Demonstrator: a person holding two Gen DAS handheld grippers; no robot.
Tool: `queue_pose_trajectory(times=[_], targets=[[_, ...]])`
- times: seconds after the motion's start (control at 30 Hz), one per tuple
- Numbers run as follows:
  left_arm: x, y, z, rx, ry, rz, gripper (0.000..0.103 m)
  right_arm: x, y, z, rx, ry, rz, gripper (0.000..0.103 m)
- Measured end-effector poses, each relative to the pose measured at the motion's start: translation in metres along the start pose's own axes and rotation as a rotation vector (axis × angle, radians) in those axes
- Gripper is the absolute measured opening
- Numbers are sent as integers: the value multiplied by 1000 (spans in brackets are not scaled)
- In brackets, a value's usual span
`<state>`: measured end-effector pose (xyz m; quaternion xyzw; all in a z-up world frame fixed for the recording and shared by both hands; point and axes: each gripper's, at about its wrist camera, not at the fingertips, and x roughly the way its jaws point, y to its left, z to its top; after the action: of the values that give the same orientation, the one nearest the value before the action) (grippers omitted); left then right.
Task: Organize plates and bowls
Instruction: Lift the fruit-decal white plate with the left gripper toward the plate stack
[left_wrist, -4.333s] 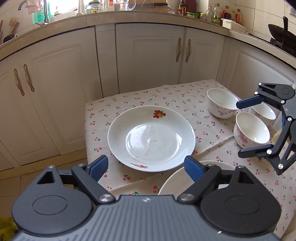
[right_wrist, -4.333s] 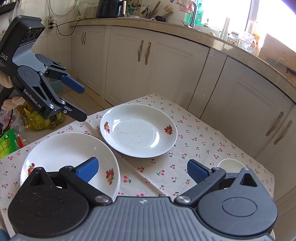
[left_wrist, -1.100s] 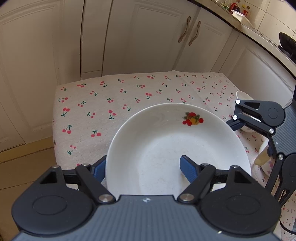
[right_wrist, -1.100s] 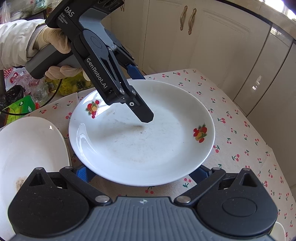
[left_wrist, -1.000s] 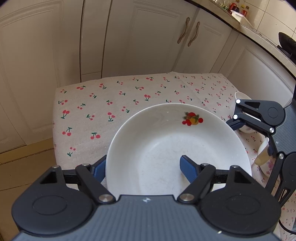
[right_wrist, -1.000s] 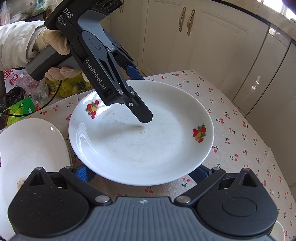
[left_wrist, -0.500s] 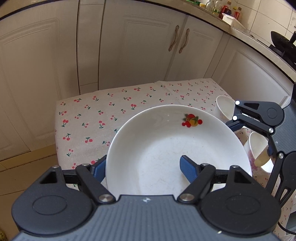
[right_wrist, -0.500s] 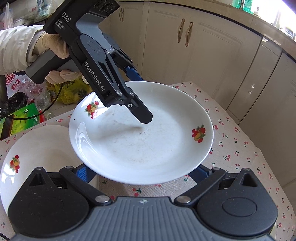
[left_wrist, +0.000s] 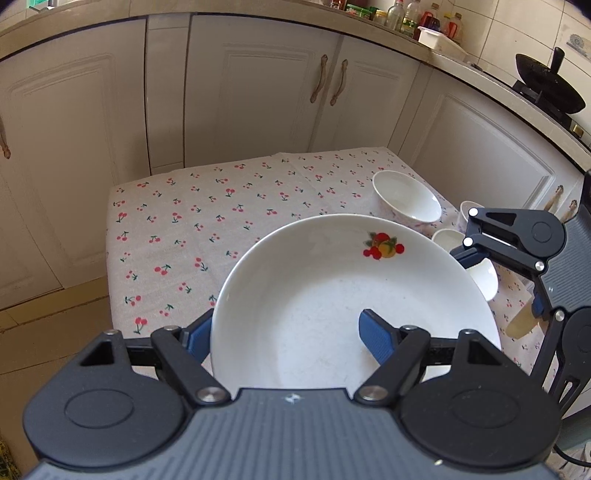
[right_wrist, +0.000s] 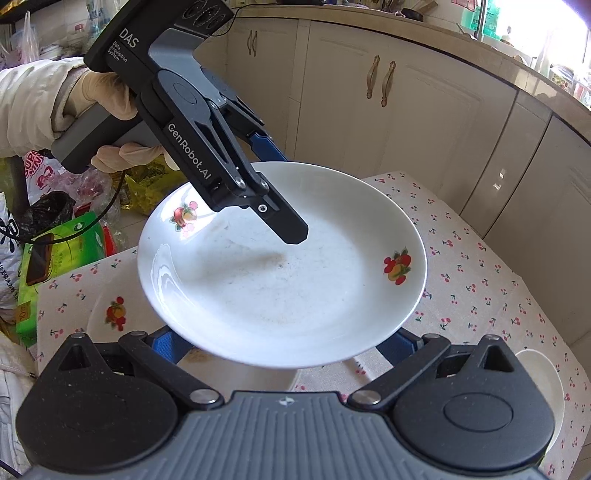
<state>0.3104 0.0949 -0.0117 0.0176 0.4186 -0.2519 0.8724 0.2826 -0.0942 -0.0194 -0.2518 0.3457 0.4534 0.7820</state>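
Observation:
A white plate with fruit prints (left_wrist: 332, 295) (right_wrist: 280, 266) is lifted above the cherry-print tablecloth (left_wrist: 207, 221). My left gripper (left_wrist: 284, 334) is shut on its near rim, one finger over the plate and one under it; it also shows in the right wrist view (right_wrist: 275, 184). My right gripper (right_wrist: 284, 343) is open beneath the plate's opposite edge, both blue pads under the rim. A second white plate (right_wrist: 118, 314) lies on the table below. Small white bowls (left_wrist: 406, 197) stand at the table's right side.
White kitchen cabinets (left_wrist: 258, 92) surround the table on the far sides. Bags and packets (right_wrist: 55, 229) lie on the floor to the left in the right wrist view. One bowl (right_wrist: 546, 384) sits close to my right gripper. A wok (left_wrist: 550, 88) rests on the counter.
The plate, held by my left gripper with the right one beneath, has risen higher off the table; the second plate and the bowls show more from under it.

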Motion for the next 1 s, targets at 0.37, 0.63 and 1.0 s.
queue_pose_trajectory(times=[0.37,0.63,1.0], targets=[[-16,-33,-45,11,14,-9,80,-20,51,-34,41,3,7,103],[-10,-41,-64,2,29,-24,80,-20,69,-48,69,25,3,103],[-1,-44,-70,13,48,-46,80,-19,74,-56,81,53,-6,103]])
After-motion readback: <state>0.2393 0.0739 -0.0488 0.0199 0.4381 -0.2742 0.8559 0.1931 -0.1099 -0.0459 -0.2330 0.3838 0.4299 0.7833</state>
